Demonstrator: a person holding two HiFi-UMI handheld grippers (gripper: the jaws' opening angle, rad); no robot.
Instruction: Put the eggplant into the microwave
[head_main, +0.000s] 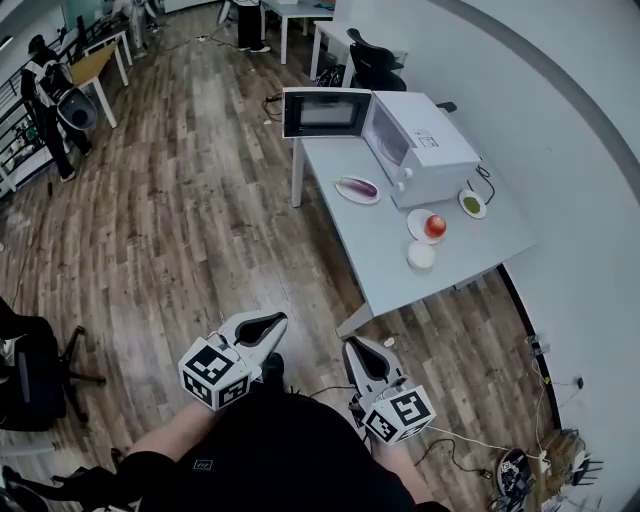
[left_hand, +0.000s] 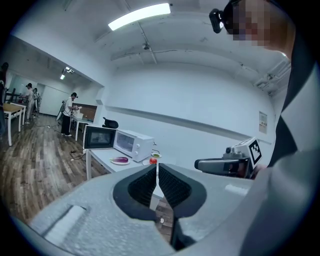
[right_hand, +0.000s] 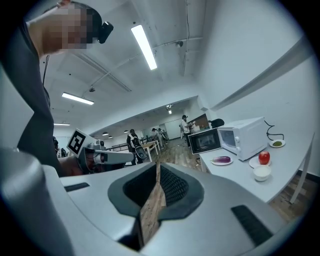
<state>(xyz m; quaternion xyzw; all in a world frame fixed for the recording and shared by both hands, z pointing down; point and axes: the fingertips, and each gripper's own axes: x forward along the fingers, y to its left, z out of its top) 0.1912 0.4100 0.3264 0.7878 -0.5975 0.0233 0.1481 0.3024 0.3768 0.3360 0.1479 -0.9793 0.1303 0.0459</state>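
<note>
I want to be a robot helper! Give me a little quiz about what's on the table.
1. True or false: the door of the microwave is shut.
2. The eggplant lies on: A) a plate, B) a pan, C) the floor.
3. Fill in: the apple is coloured ____.

Key: 1 false, it stands open. 2 A. 3 red.

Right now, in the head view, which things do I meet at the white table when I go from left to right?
open microwave door → eggplant → apple → small dish holding something green
</note>
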